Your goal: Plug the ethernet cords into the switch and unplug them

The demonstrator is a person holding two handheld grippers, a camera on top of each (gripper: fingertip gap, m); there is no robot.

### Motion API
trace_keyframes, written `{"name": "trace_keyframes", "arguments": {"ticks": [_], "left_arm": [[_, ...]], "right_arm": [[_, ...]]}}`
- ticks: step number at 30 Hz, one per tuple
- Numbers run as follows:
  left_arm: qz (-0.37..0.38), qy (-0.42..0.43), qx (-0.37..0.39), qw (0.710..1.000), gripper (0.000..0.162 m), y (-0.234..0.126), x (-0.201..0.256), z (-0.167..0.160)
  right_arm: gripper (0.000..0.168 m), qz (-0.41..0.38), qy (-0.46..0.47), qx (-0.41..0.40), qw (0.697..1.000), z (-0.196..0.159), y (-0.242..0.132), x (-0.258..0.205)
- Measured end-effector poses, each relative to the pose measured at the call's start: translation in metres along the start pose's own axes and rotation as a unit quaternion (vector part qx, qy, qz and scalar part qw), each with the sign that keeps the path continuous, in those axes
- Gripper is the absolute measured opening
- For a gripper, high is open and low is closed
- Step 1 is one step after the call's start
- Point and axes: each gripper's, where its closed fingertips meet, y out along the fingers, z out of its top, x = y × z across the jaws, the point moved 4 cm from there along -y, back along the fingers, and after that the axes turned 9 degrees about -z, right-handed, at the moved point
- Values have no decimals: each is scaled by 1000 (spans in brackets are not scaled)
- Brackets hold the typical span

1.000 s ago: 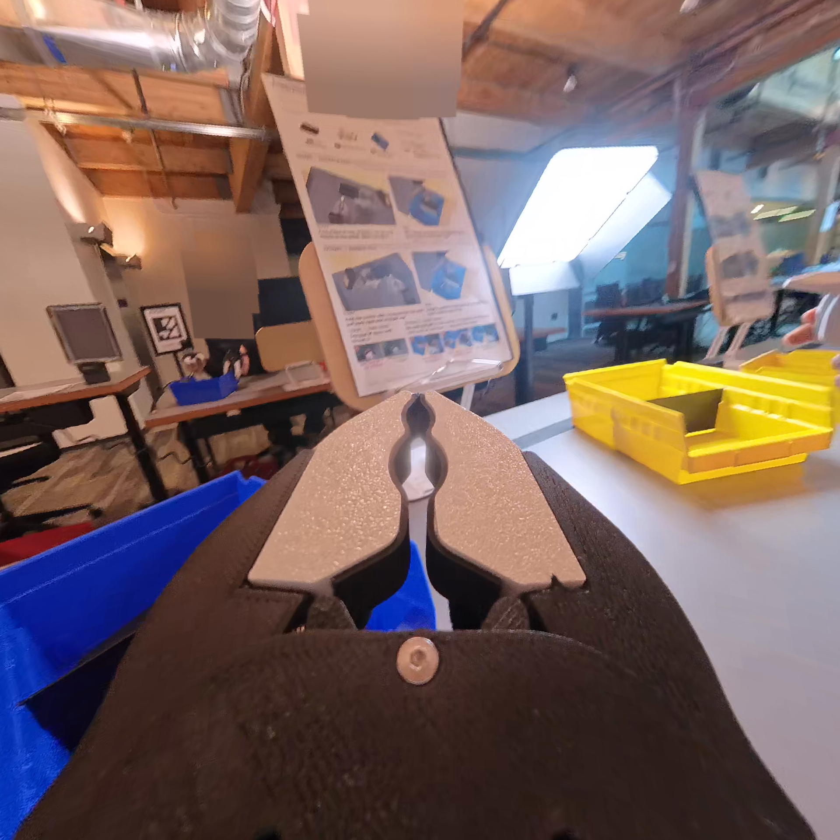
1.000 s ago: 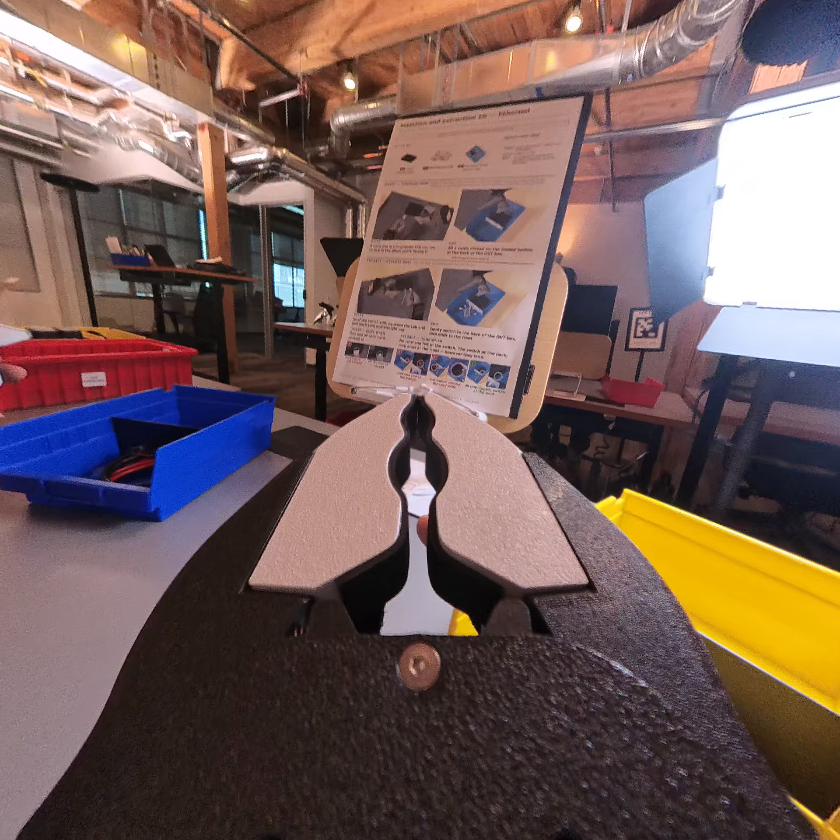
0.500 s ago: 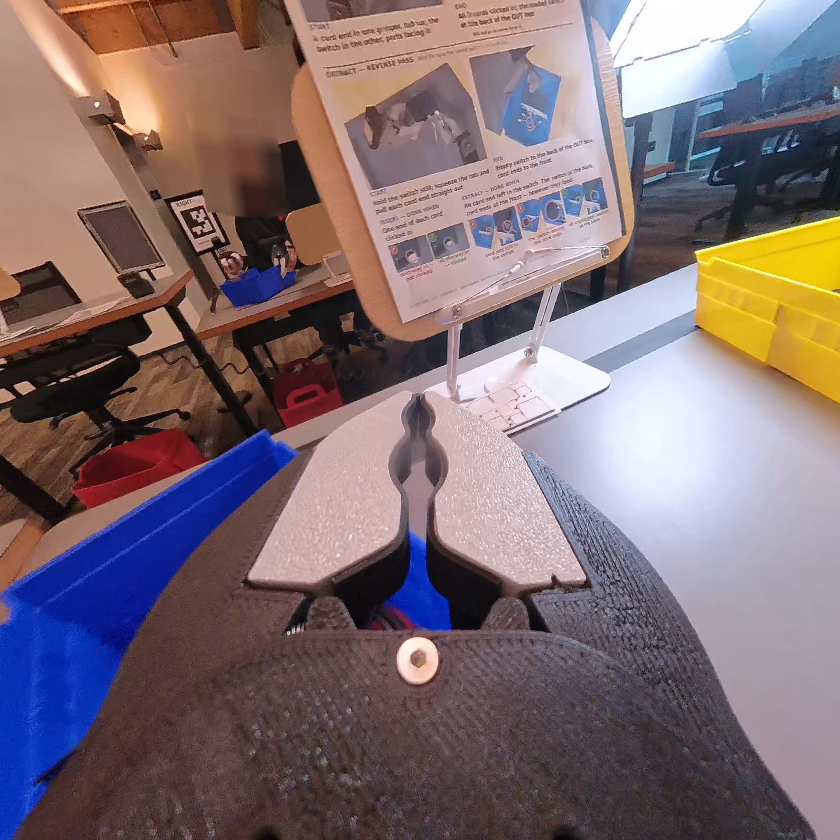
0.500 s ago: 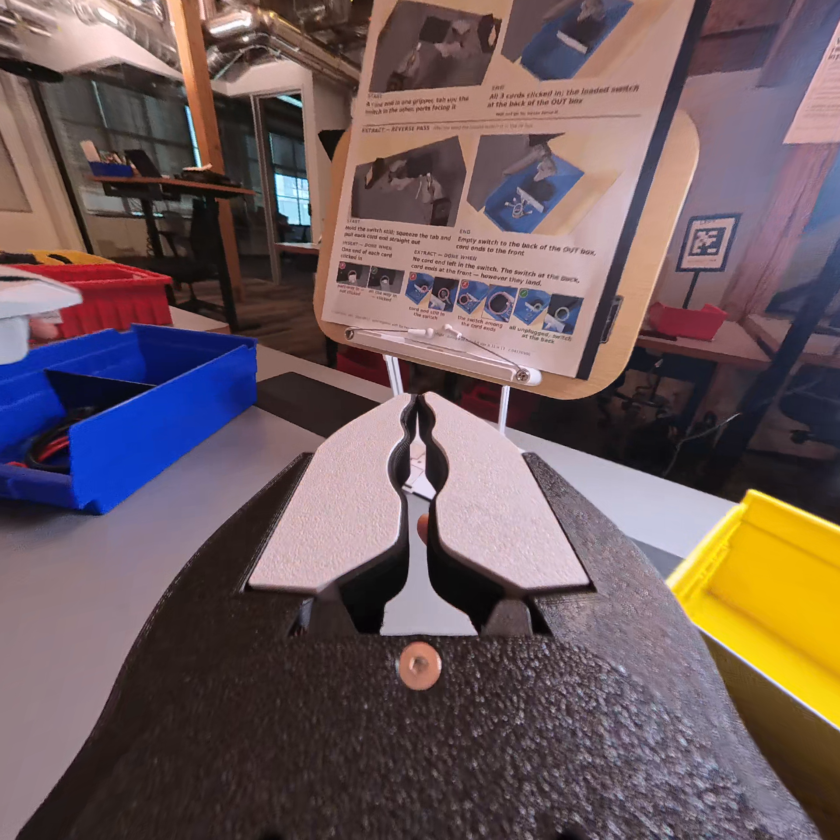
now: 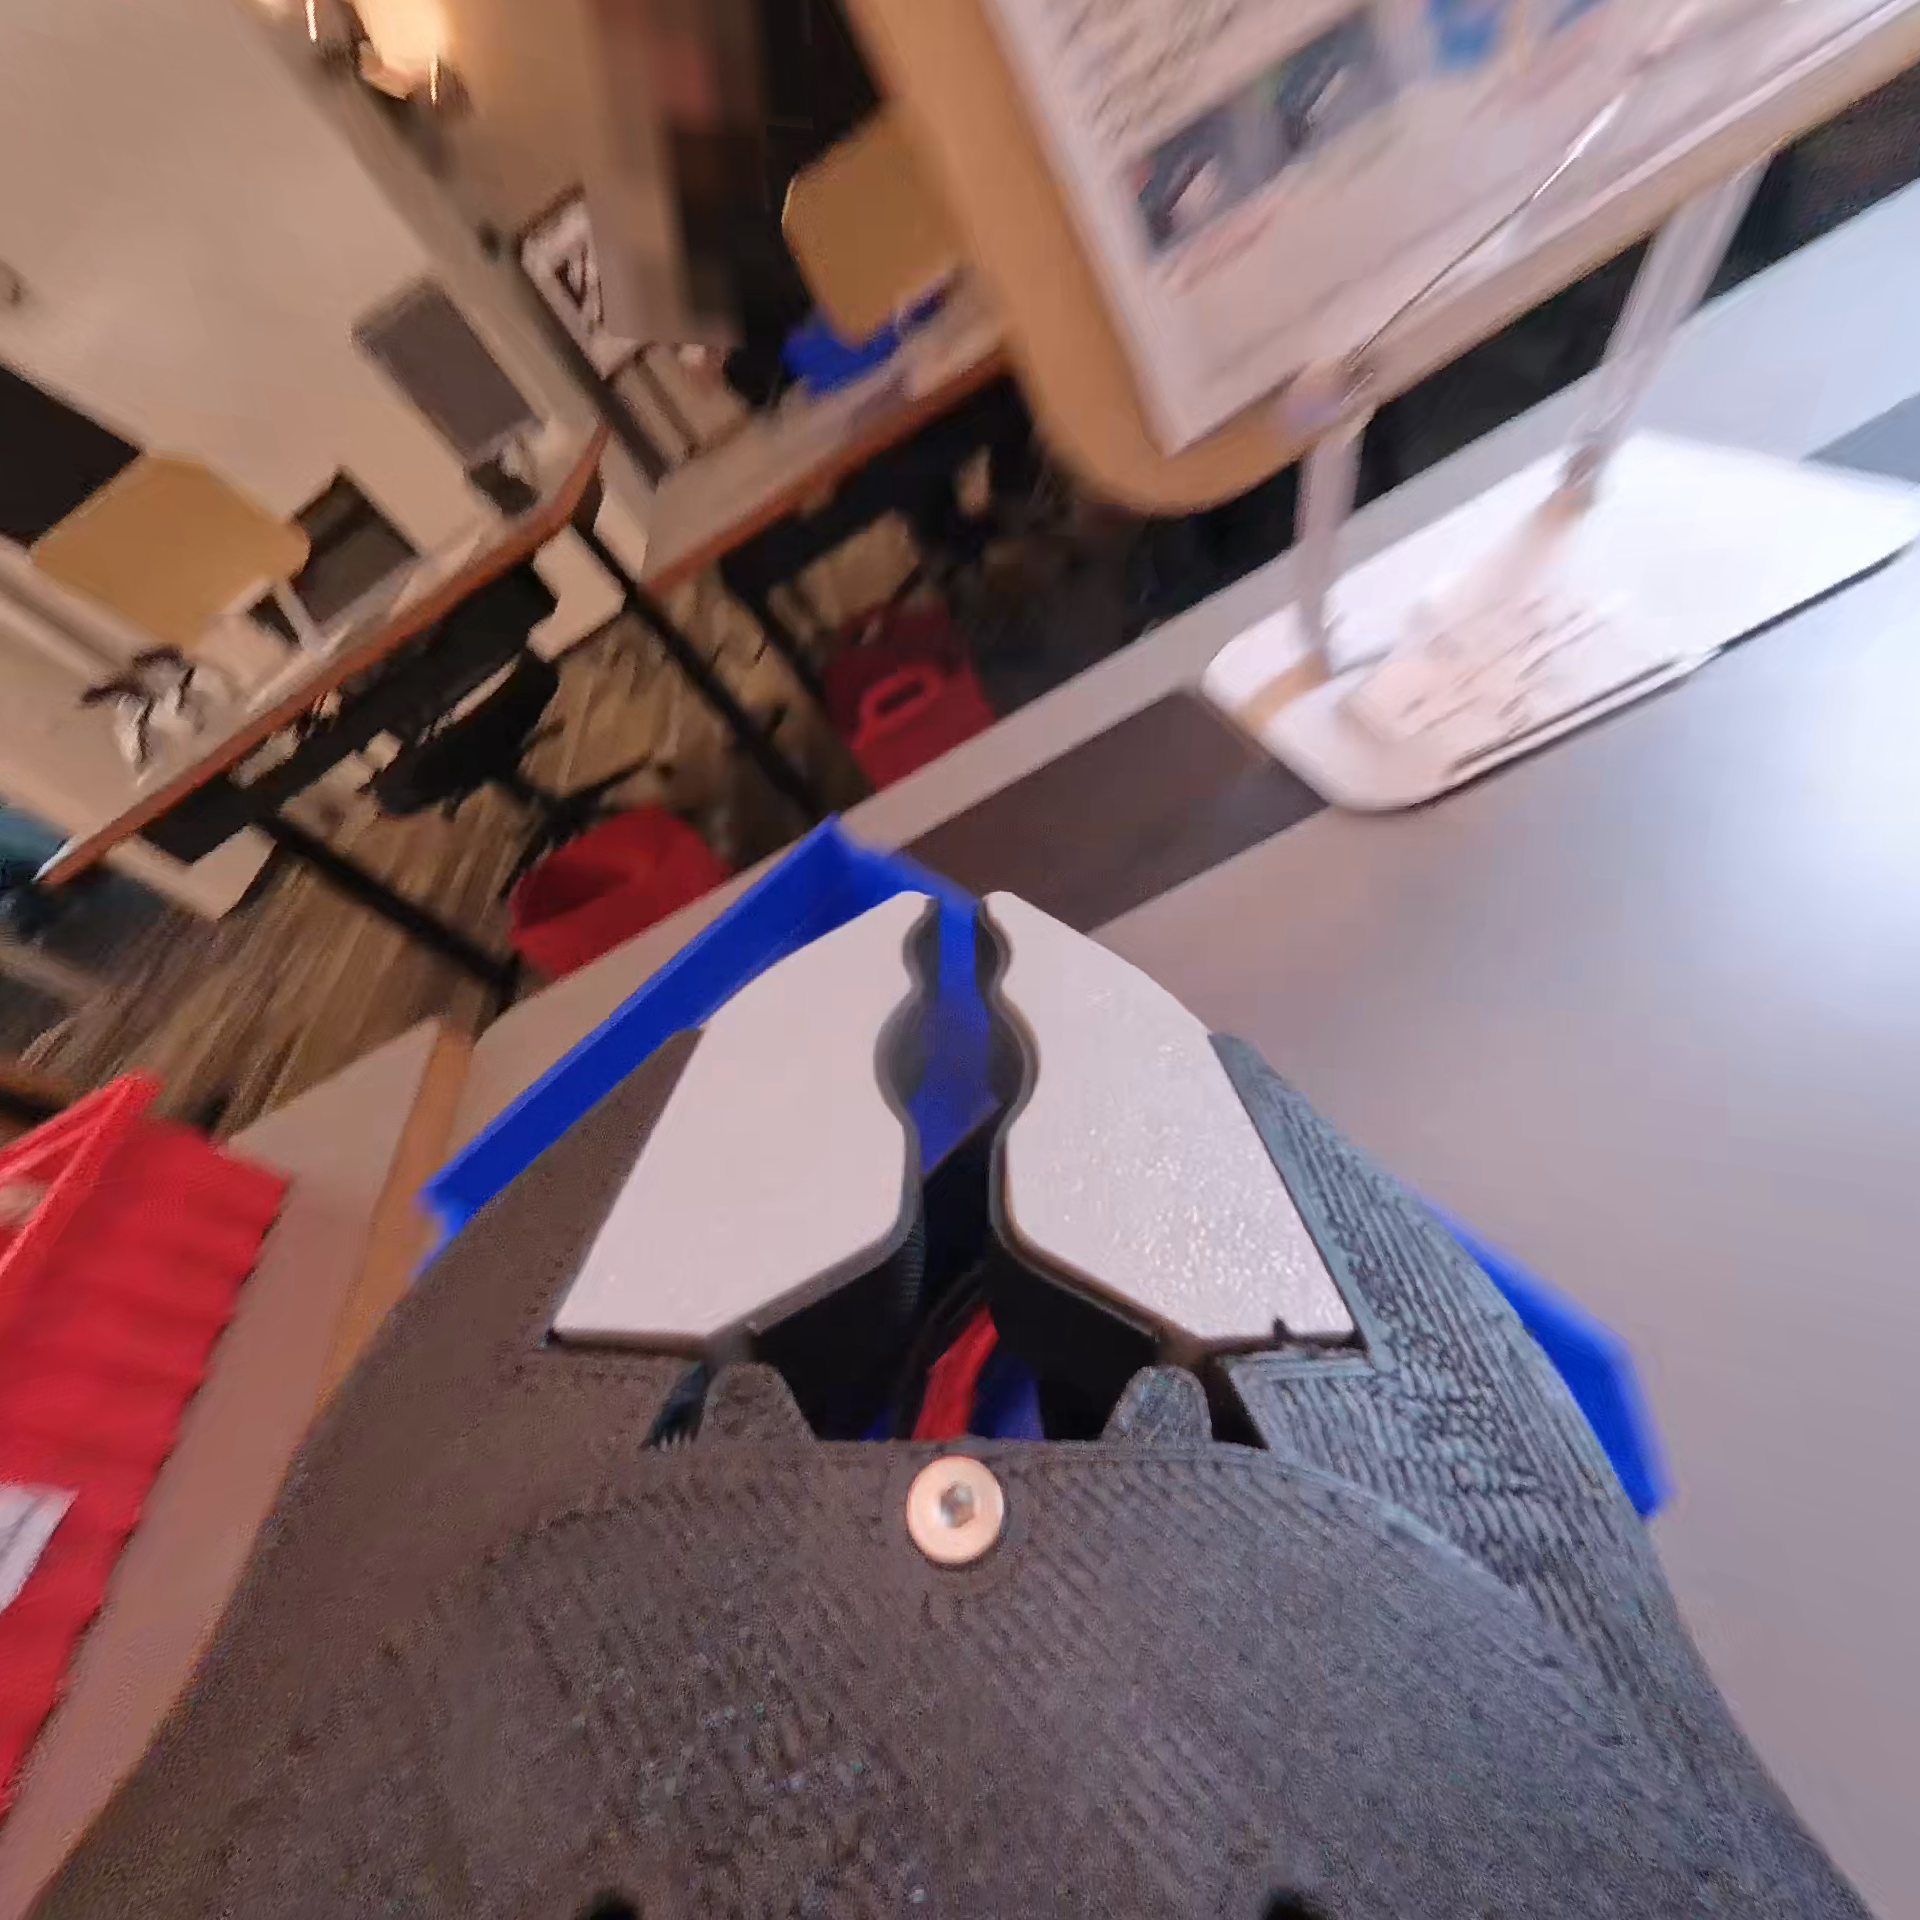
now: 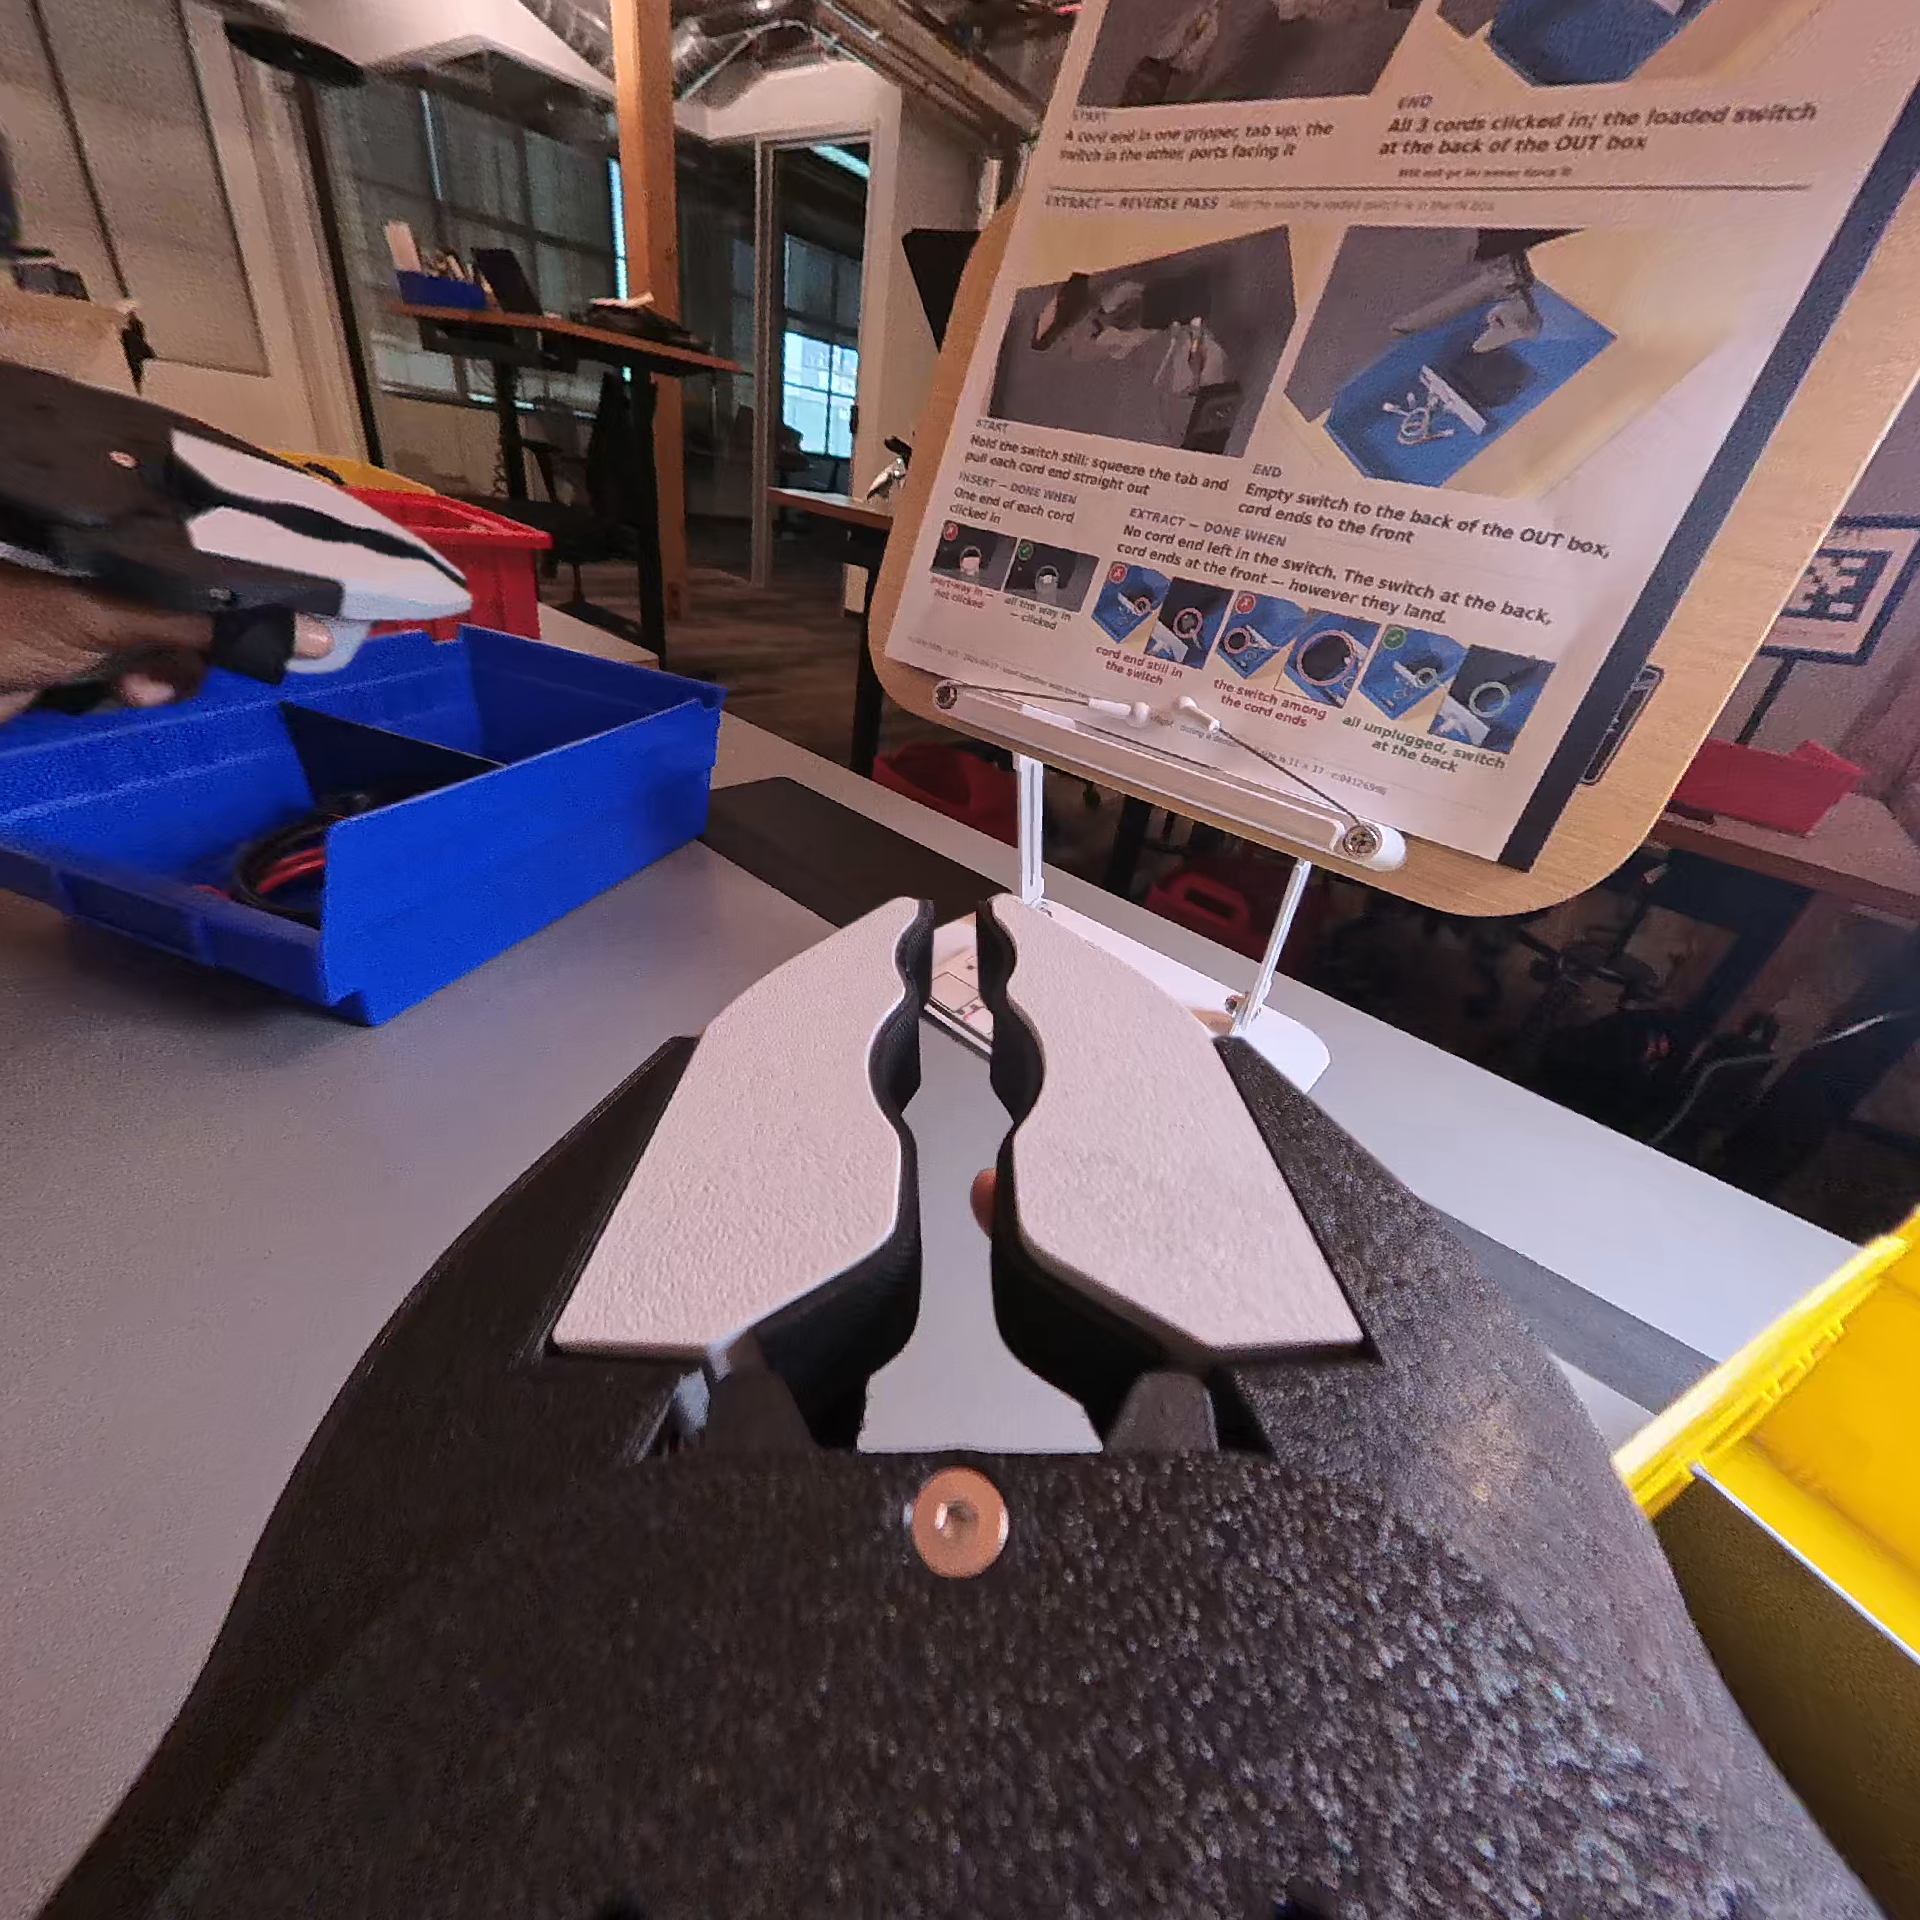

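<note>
My left gripper hangs over the blue bin, its jaws parted by a narrow gap with nothing between them. Red cord shows below through the gap. The right wrist view shows this gripper above the blue bin, held by a gloved hand. Coiled red and black cords lie in the bin's front compartment. My right gripper is over the bare grey table, its jaws slightly parted and empty. I cannot make out the switch.
An instruction board on a white stand stands at the table's far side. A yellow bin is at my right. A red bin sits behind the blue one and also shows in the left wrist view. My right fingertips sit around 35 cm from my left ones.
Both grippers have tipped downward and their jaws have gone from shut to slightly parted. The left gripper has moved in over the blue bin.
</note>
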Motion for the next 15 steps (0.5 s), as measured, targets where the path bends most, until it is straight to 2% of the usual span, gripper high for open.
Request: {"name": "trace_keyframes", "arguments": {"ticks": [4,9,12,15], "left_arm": [[9,-48,-59,997,11,-15,-42,-35],[-25,-25,-188,981,26,-16,-47,-81],[-21,-11,-227,974,33,-8,-53,-92],[-38,-2,-269,962,35,14,-68,-95]], "right_arm": [[8,5,-15,12,1000,11,-4,-1],[9,15,-10,17,1000,13,-6,-1],[9,16,-9,8,1000,9,-4,0],[9,15,-7,3,1000,7,-4,3]]}}
